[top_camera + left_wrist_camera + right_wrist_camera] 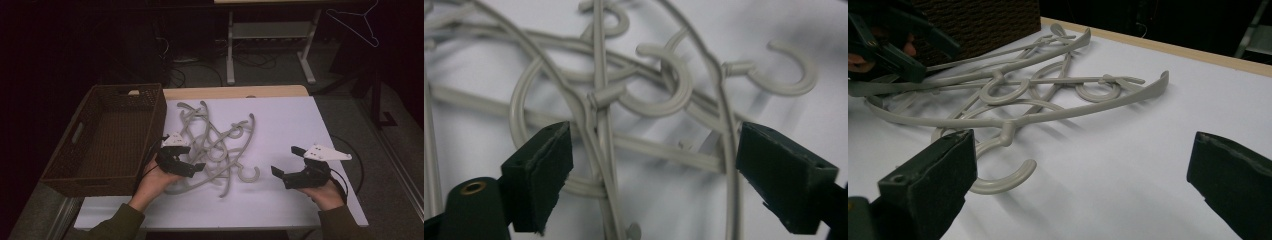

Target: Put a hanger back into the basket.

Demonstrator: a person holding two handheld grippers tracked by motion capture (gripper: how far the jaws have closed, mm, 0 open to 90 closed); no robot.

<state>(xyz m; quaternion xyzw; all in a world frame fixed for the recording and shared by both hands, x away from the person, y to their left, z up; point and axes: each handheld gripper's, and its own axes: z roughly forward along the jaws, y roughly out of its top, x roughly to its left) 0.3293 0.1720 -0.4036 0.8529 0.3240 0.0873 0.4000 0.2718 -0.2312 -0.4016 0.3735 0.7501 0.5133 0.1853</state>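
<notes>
A tangled pile of several grey plastic hangers (212, 142) lies on the white table top (285, 120). My left gripper (191, 159) is at the pile's left edge, open. In the left gripper view it (659, 165) stands wide apart over the hanger arms and hooks (654, 100), with thin strands running between the jaws. My right gripper (285, 161) hovers open over bare table to the right of the pile. In the right gripper view it (1083, 185) has nothing between its jaws, and the hangers (1048, 107) lie ahead, a hook (1003, 182) nearest.
A dark brown wicker basket (107, 172) stands at the table's left, beside the left hand, and its wall (983, 20) is behind the pile. A wire hanger (355, 22) hangs at the back right. Another table's legs (230, 50) stand beyond on the floor.
</notes>
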